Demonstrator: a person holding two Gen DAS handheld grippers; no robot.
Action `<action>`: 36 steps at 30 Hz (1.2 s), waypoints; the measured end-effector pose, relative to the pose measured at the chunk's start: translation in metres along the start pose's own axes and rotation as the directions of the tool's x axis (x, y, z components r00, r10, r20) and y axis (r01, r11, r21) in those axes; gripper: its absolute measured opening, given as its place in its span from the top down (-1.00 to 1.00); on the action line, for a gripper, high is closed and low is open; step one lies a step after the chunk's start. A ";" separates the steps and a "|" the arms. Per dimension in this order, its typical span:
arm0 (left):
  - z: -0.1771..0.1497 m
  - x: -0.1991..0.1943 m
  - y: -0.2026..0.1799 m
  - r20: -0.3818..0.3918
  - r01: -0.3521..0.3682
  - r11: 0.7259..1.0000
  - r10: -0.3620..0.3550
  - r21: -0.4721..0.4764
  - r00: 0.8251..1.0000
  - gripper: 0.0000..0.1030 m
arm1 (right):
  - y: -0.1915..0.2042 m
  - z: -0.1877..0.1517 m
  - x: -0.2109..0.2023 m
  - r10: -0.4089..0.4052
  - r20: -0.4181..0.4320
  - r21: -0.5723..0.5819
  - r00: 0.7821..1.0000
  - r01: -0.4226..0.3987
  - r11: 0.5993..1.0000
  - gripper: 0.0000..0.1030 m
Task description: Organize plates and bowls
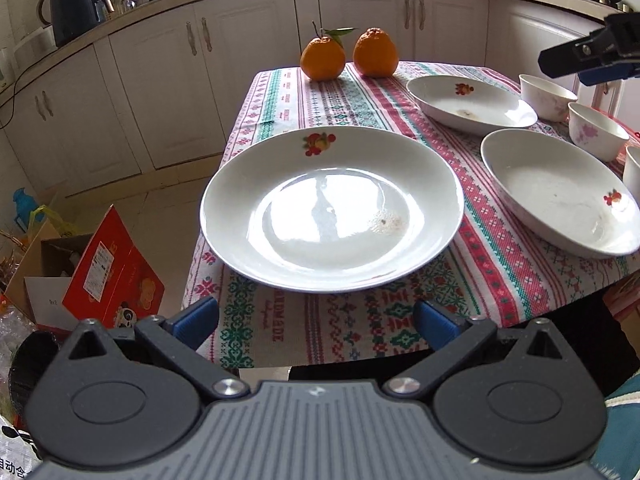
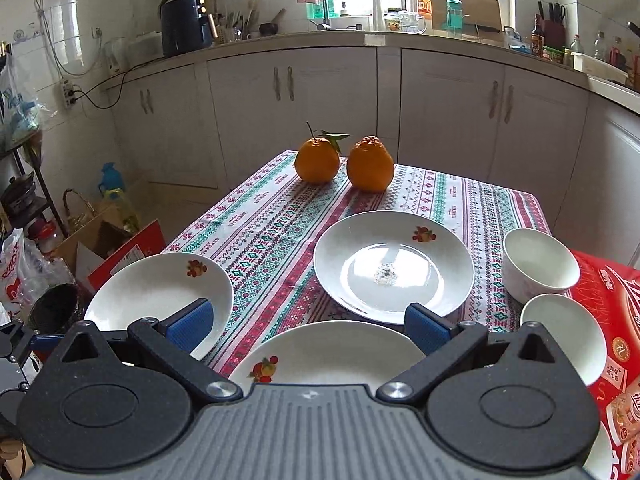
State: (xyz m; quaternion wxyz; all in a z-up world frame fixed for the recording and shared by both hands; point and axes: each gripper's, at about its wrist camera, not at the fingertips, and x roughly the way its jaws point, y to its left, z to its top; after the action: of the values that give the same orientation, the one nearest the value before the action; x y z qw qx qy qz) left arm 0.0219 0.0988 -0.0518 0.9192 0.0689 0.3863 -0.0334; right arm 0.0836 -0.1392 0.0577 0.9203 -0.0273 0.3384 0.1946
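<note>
Three white plates with fruit prints lie on the patterned tablecloth. In the left wrist view the near-left plate (image 1: 332,210) lies just beyond my open, empty left gripper (image 1: 316,322). A second plate (image 1: 560,192) is at the right and a third (image 1: 470,102) farther back. White bowls (image 1: 546,96) (image 1: 596,130) stand at the right edge. In the right wrist view my right gripper (image 2: 308,326) is open and empty above the near plate (image 2: 332,354), with plates at left (image 2: 160,292) and centre (image 2: 394,266), and bowls (image 2: 538,264) (image 2: 566,334) at right.
Two oranges (image 1: 322,58) (image 1: 376,53) sit at the table's far edge. A red carton (image 1: 112,276) and boxes lie on the floor at left. A red package (image 2: 612,320) lies at the table's right. Cabinets (image 2: 292,112) stand behind. The right gripper shows in the left wrist view (image 1: 588,54).
</note>
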 end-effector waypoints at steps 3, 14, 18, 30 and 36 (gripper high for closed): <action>0.002 0.007 0.004 -0.007 0.022 1.000 -0.021 0.000 1.000 -0.99 | 0.004 0.005 0.010 0.014 -0.014 -0.006 1.000 -0.014 1.000 -1.00; 0.005 0.022 0.017 0.015 0.087 0.995 -0.087 -0.044 0.996 -1.00 | 0.023 0.012 0.052 0.059 -0.107 -0.065 0.992 -0.066 0.996 -1.00; 0.004 0.022 0.019 0.028 0.104 0.994 -0.103 -0.027 0.994 -1.00 | 0.031 0.016 0.065 0.094 -0.134 -0.088 0.987 -0.107 0.990 -1.00; -0.009 0.017 0.024 0.102 0.144 0.990 -0.143 0.003 0.984 -0.99 | 0.066 0.030 0.100 0.230 -0.200 -0.231 0.952 -0.274 0.934 -1.00; -0.010 0.016 0.024 0.118 0.146 0.989 -0.146 0.012 0.982 -1.00 | 0.070 0.037 0.130 0.278 -0.263 -0.231 0.924 -0.340 0.912 -1.00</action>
State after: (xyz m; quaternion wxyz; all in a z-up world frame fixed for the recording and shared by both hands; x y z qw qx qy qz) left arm 0.0283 0.1238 -0.0680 0.9354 0.0397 0.3352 -0.1052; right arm 0.1703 -0.0234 0.0095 0.8207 -0.1210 0.4103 0.3788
